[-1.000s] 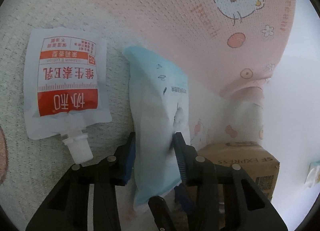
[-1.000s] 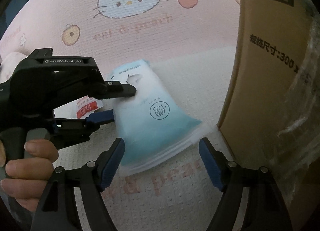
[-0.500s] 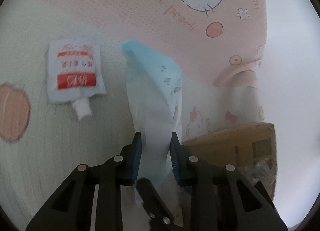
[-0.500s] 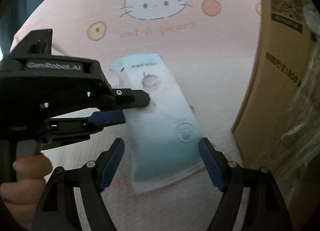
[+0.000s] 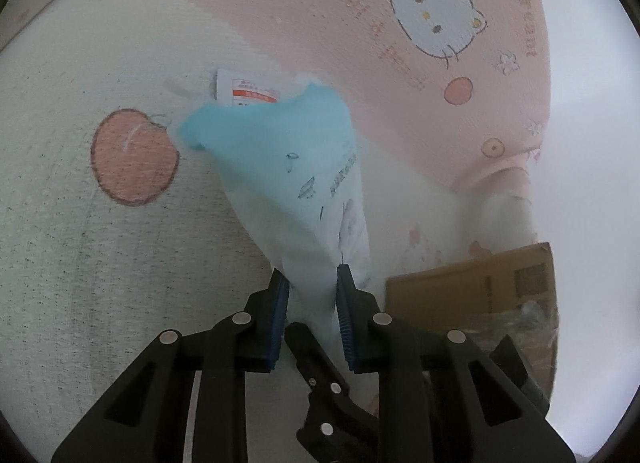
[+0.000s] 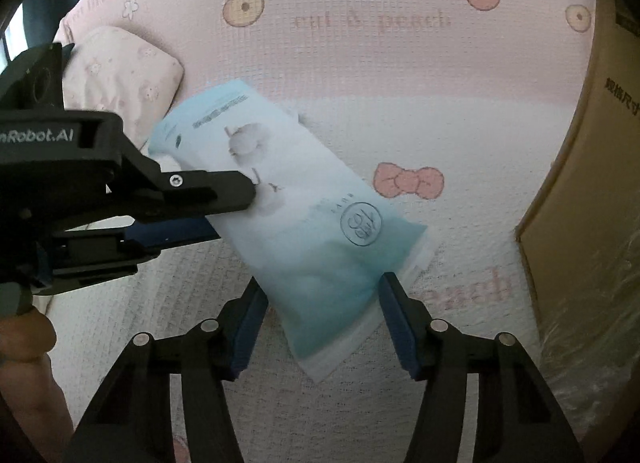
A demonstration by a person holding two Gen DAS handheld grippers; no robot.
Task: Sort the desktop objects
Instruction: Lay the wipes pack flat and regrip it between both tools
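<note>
A soft blue-and-white pack [image 5: 280, 163] hangs lifted off the pink cartoon-print mat [image 5: 360, 23]. My left gripper [image 5: 310, 275] is shut on its white end, its jaws still closing and squeezing the pack thin. In the right wrist view the pack [image 6: 312, 215] slants down from the left gripper [image 6: 234, 211] to my right gripper [image 6: 320, 287]. The right jaws are closing with the pack's blue end between them, the pads just at its edges. A white pouch with a red label [image 5: 248, 91] lies on the mat, mostly hidden behind the pack.
A brown cardboard box [image 6: 580, 183] stands at the right, with crinkled clear plastic in front of it; it also shows low right as the box [image 5: 472, 287]. A small pink pillow [image 6: 120, 71] lies at the far left. A person's hand [image 6: 24, 339] holds the left gripper.
The left gripper tightened on the pack and carried it up and away from the red-label pouch. The right gripper's jaws narrowed around the pack's blue end and rolled a little.
</note>
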